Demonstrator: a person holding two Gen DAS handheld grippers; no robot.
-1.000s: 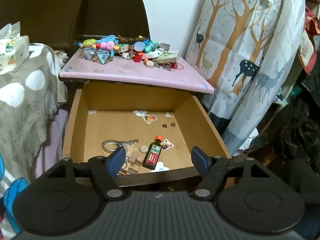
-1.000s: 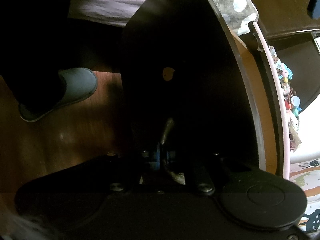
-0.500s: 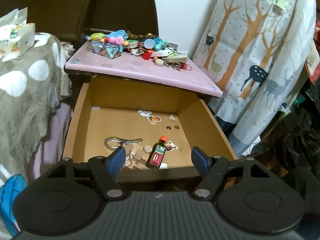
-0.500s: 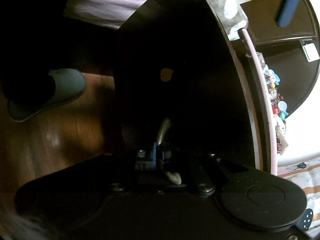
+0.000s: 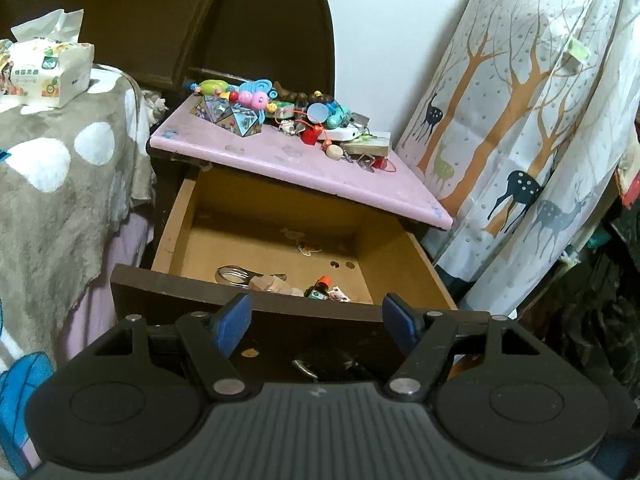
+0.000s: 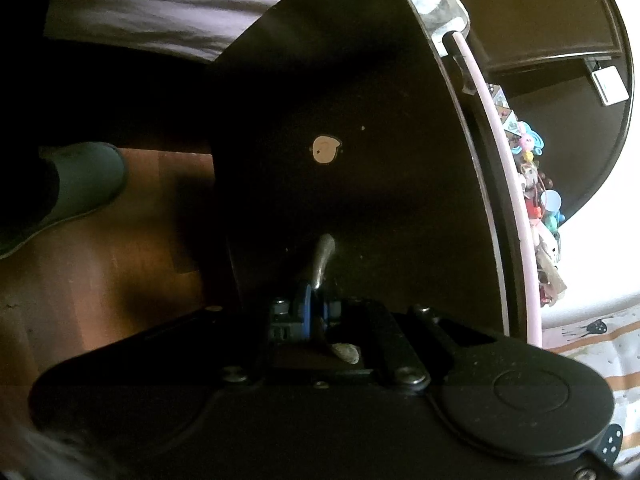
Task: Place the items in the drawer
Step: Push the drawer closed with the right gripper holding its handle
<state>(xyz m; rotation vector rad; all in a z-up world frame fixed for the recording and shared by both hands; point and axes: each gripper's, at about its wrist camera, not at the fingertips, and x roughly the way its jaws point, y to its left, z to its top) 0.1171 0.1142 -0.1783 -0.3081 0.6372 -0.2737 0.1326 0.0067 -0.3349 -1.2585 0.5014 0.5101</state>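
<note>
The drawer (image 5: pixel 256 240), ahead of the left gripper (image 5: pixel 316 322), already holds a bottle (image 5: pixel 319 291) and blocks (image 5: pixel 272 286); the toys (image 5: pixel 280 108) beyond, on the pink top (image 5: pixel 280 164), seem left to go. Left gripper hovers wide apart, empty. Right gripper (image 6: pixel 316 312) is clamped on the handle (image 6: pixel 322 258) (turned sideways).

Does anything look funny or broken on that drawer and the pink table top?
Yes. The drawer front has a bare pale hole beside its one metal handle, as if a fitting is missing. The right tongs grip that handle. Toys and beads lie jumbled on the pink top.
</note>
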